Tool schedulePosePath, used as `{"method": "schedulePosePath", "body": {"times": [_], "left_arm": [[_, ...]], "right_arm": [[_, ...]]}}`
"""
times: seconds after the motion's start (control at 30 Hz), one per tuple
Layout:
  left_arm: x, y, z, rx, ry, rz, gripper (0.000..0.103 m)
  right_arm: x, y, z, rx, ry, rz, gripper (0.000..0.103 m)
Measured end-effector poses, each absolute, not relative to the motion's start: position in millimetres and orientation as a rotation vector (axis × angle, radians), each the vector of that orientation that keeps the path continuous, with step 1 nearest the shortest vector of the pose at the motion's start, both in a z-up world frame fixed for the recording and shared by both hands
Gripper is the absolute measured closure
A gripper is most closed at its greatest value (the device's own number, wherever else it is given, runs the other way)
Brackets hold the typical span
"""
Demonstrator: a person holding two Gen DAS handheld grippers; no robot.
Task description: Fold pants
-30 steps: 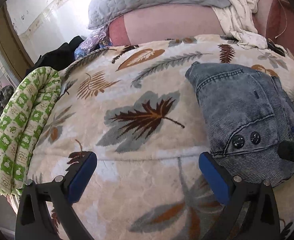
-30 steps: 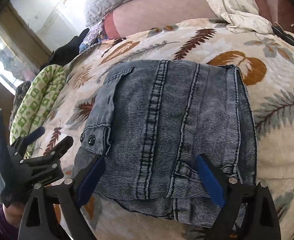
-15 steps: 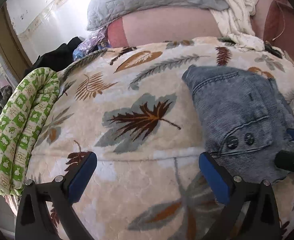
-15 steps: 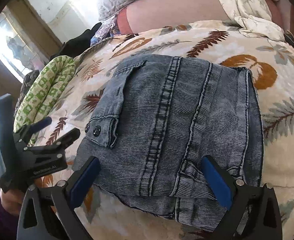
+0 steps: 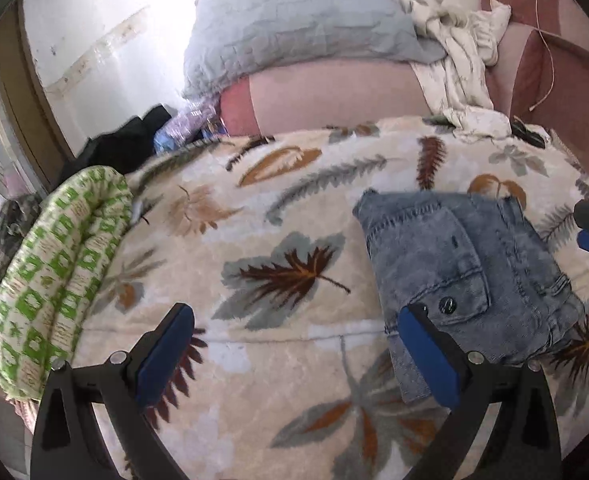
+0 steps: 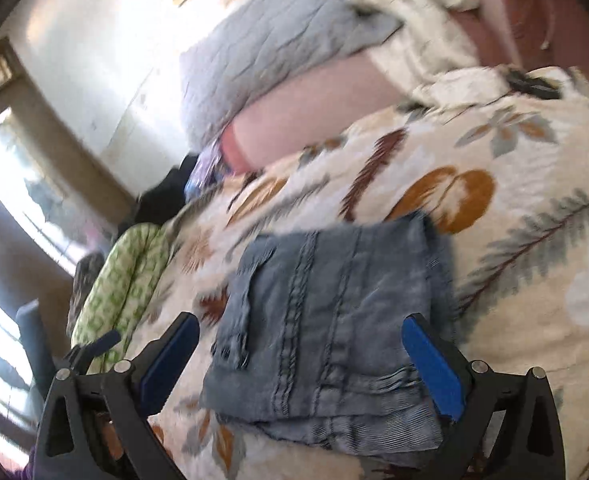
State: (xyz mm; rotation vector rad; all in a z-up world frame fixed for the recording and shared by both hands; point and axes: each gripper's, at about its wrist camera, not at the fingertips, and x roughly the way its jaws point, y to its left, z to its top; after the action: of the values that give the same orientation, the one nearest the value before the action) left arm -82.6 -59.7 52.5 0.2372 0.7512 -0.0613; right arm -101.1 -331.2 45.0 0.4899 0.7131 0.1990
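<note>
- Denim pants [image 6: 326, 320] lie folded into a compact stack on the leaf-print blanket [image 5: 254, 208], toward its near right edge.
- Left gripper [image 5: 294, 356] hangs wide open over bare blanket, holding nothing.
- Right gripper [image 6: 300, 364] spreads wide above the pants, pads clear.

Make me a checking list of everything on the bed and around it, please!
Surface: bed covered by a cream leaf-print blanket.
Job's things: denim pants folded into a compact stack, lying on the blanket.
Clutter: green-patterned rolled bedding at the left edge; grey pillow and a crumpled cream cloth at the head; dark clothes beside the bed.
Grippers: left gripper open, holding nothing; right gripper open above the pants, not gripping them.
Cables: thin cord hanging by the reddish headboard.
Surroundings: white wall, bright window on the left.
</note>
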Motion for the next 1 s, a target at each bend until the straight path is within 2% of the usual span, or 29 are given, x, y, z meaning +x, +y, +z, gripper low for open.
{"method": "schedulePosePath", "body": {"times": [0.37,1.0], "left_arm": [[-95.7,-60.6,97.3,0.28,0.607,0.008,0.001],[-90.5,-52.7,84.5,0.256,0.643,0.038,0.001]], "right_arm": [[-109.1,-329.9,64.0,0.386,0.634,0.076,0.0],[-108.3,-331.5,55.6,0.377,0.664,0.017,0.0]]}}
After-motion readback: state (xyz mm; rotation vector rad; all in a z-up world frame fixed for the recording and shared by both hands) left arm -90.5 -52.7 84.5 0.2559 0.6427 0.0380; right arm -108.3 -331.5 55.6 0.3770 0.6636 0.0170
